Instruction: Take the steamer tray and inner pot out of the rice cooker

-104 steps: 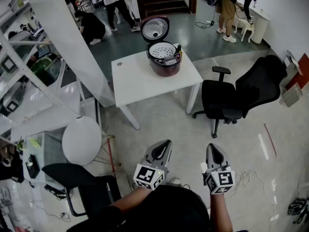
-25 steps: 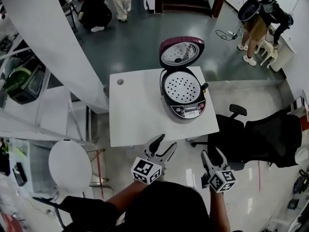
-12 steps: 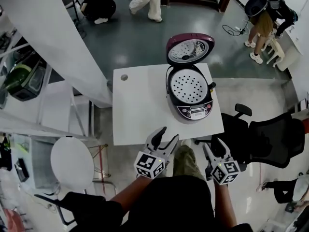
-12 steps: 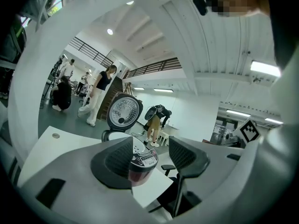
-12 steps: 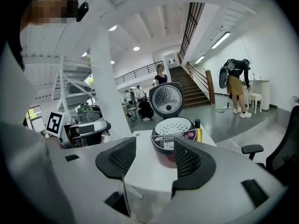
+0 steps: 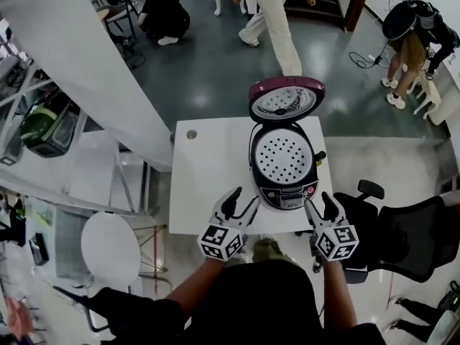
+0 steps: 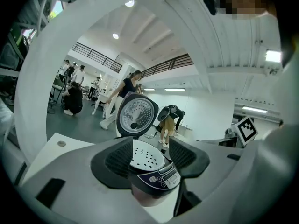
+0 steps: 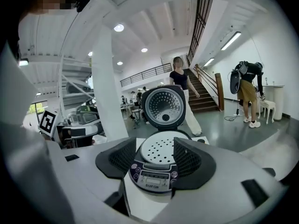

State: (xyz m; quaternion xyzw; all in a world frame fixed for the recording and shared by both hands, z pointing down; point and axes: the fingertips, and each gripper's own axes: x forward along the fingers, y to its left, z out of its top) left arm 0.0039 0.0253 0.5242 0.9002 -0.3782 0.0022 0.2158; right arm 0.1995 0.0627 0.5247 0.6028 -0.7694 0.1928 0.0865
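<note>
Although nearer than half a second ago, not yet touching anything: left gripper (image 6: 243, 201) and right gripper (image 6: 320, 205) now at the near edge of the table (image 6: 205, 157), where before hung over floor short of it. Jaws of both spread wide, nothing clamped. In the left gripper view, only the far-off tray (image 7: 147, 155) and lid (image 7: 135, 115) framed in the gap; same in the right gripper view, with tray (image 8: 161, 148) above the cooker (image 8: 152, 175) panel.

From the head view, cooker (image 6: 284, 189) on the table's right half, panel toward the person, larger in frame than before. Lid (image 6: 286, 99) tipped up and back. Tray (image 6: 285, 155), white and perforated, seated flat in the cooker's mouth, untouched. Contents below hidden.

Right gripper just off the cooker's front right corner; left gripper off its front left, apart from it. Beyond the table, walker (image 6: 277, 13) in light trousers further into view than before. Chair (image 6: 402, 236) right of the table, near the right gripper.
</note>
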